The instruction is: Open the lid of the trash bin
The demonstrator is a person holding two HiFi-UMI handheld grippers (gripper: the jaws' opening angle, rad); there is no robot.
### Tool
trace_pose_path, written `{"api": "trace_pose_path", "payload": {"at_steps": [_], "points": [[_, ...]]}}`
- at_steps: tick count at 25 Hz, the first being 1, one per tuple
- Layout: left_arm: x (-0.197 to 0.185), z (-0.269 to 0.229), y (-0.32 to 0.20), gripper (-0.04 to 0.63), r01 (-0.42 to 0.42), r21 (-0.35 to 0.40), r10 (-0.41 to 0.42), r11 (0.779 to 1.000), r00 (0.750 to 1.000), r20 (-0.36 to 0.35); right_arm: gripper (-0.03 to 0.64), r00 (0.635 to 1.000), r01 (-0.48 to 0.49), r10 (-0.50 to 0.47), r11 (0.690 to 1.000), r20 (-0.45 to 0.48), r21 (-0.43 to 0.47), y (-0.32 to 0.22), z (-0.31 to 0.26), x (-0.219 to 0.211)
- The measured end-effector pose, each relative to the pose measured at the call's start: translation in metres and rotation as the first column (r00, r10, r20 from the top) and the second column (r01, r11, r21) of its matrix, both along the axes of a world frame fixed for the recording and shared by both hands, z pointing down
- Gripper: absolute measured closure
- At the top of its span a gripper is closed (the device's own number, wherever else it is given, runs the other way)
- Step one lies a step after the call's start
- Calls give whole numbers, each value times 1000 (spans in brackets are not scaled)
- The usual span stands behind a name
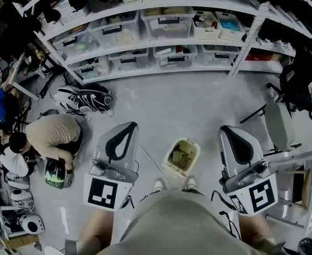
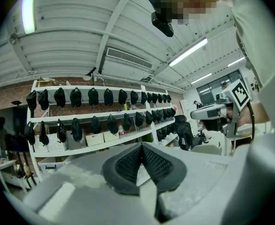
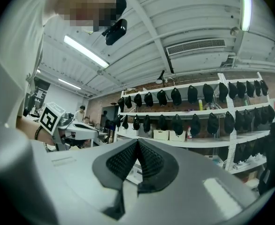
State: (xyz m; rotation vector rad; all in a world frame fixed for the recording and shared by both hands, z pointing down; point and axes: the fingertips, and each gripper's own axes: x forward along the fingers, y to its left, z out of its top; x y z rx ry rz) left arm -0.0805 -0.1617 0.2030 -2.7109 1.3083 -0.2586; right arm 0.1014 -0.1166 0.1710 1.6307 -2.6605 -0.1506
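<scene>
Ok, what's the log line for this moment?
left tongs: shut, empty | right tongs: shut, empty | trash bin: below, between both tongs, inside showing, untouched

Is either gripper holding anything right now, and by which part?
Nothing is held. The left gripper and the right gripper both have their jaws shut together with nothing between them, and neither touches the trash bin.

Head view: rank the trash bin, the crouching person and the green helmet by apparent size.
1. crouching person, clearly largest.
2. trash bin.
3. green helmet, only a little smaller than the bin.
All three are on the floor, so nearness barely skews this.
</scene>
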Motion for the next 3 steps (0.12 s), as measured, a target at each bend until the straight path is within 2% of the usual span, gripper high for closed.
{"api": "trace_pose_path", "payload": {"at_steps": [3], "points": [[0, 1, -1, 592, -1, -2, 1, 1000, 1000, 1, 614, 1000, 0, 0, 1000, 1, -4, -1, 1, 0]]}}
